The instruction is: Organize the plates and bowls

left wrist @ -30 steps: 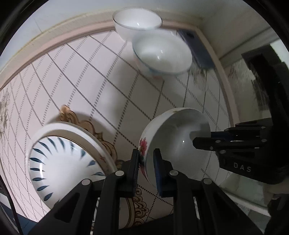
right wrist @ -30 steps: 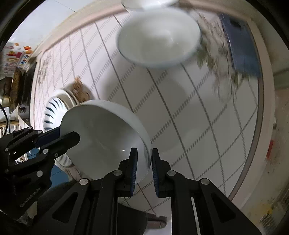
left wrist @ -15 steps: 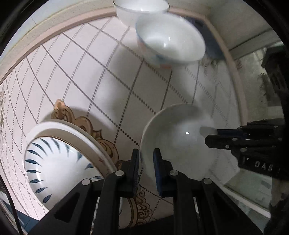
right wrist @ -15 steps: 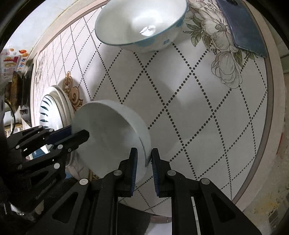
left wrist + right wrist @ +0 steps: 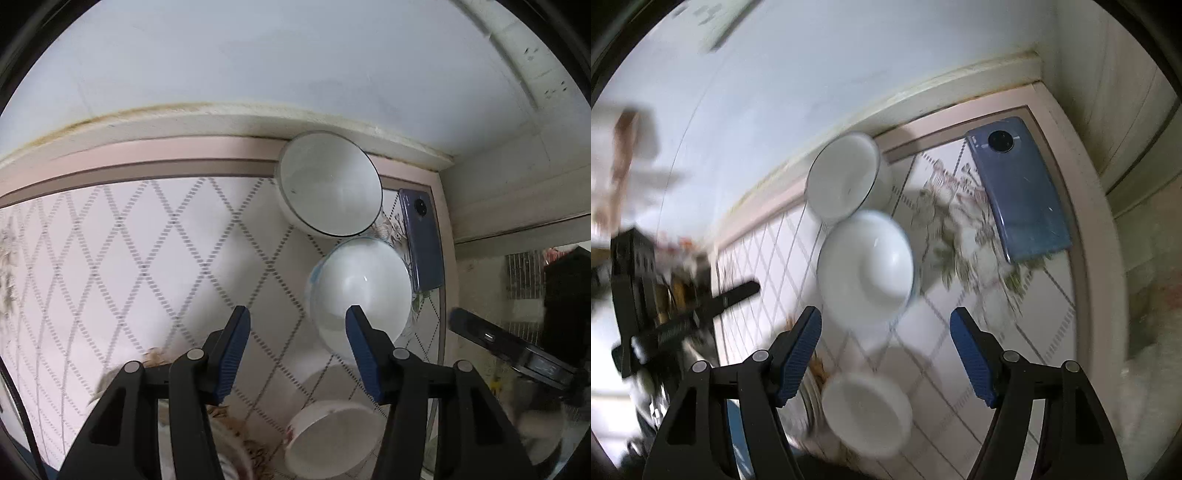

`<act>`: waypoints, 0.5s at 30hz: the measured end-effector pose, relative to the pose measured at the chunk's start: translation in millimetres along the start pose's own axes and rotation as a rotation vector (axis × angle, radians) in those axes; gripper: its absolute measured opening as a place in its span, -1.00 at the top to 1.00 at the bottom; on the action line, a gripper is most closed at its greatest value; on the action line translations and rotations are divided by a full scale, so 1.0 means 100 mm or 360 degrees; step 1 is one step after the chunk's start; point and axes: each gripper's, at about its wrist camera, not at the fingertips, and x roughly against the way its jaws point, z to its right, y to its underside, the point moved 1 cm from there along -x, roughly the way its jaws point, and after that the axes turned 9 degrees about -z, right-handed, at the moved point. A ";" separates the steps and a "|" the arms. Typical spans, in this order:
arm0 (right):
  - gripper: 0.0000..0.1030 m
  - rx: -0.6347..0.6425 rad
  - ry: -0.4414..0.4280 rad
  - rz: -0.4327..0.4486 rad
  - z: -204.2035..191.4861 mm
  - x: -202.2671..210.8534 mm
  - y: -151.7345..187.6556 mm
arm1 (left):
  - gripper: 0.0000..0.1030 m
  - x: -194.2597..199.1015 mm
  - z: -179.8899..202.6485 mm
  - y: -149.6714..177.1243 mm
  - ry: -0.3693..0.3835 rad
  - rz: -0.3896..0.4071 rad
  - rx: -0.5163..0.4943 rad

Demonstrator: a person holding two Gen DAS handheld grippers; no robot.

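Note:
A white bowl with a red flower mark [image 5: 332, 439] sits on the tiled counter [image 5: 129, 266], just below my open, empty left gripper [image 5: 297, 325]. The same bowl [image 5: 866, 415] shows blurred below my open, empty right gripper [image 5: 886, 325]. A white bowl with a blue rim pattern [image 5: 360, 291] [image 5: 866, 267] stands ahead of both grippers. Behind it, a white bowl with a dark rim [image 5: 328, 190] [image 5: 844, 177] stands against the wall. The edge of a plate [image 5: 229, 446] shows at the bottom left.
A blue phone [image 5: 421, 240] [image 5: 1019, 188] lies on the counter right of the bowls, near the corner. The white wall [image 5: 258, 66] runs along the back. The right gripper's finger [image 5: 491, 336] shows at the left wrist view's right edge.
Both grippers have opened and let go of the flower bowl, which now sits on the counter. Both have pulled back and tilted up towards the wall.

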 end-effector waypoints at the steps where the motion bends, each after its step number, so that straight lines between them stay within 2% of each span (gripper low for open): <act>1: -0.36 -0.0052 -0.0032 0.0015 0.06 -0.09 -0.06 | 0.01 -0.07 0.03 0.01 0.0004 -0.0016 -0.0009; 2: -0.27 -0.0080 -0.0059 0.0014 0.12 -0.15 -0.09 | 0.01 -0.14 0.07 0.00 0.0004 -0.0034 -0.0015; 6: -0.15 -0.0178 -0.0120 -0.0025 0.25 -0.47 -0.19 | 0.01 -0.38 0.17 -0.12 -0.0007 -0.0117 -0.0029; 8: -0.05 -0.0196 -0.0118 -0.0036 0.26 -0.55 -0.22 | 0.27 -0.49 0.19 -0.16 -0.0020 -0.0160 -0.0029; 9: 0.02 -0.0202 -0.0118 -0.0046 0.26 -0.60 -0.23 | 0.52 -0.53 0.20 -0.16 -0.0032 -0.0175 -0.0039; 10: 0.21 -0.0206 -0.0115 -0.0052 0.28 -0.62 -0.24 | 0.57 -0.58 0.22 -0.16 -0.0061 -0.0188 -0.0057; 12: 0.34 -0.0205 -0.0096 -0.0066 0.30 -0.68 -0.26 | 0.61 -0.64 0.26 -0.14 -0.0096 -0.0199 -0.0089; 14: 0.58 -0.0202 -0.0090 -0.0089 0.31 -0.74 -0.25 | 0.63 -0.68 0.31 -0.13 -0.0152 -0.0184 -0.0118; 15: 0.60 -0.0193 -0.0080 -0.0101 0.30 -0.78 -0.25 | 0.65 -0.70 0.32 -0.12 -0.0170 -0.0178 -0.0127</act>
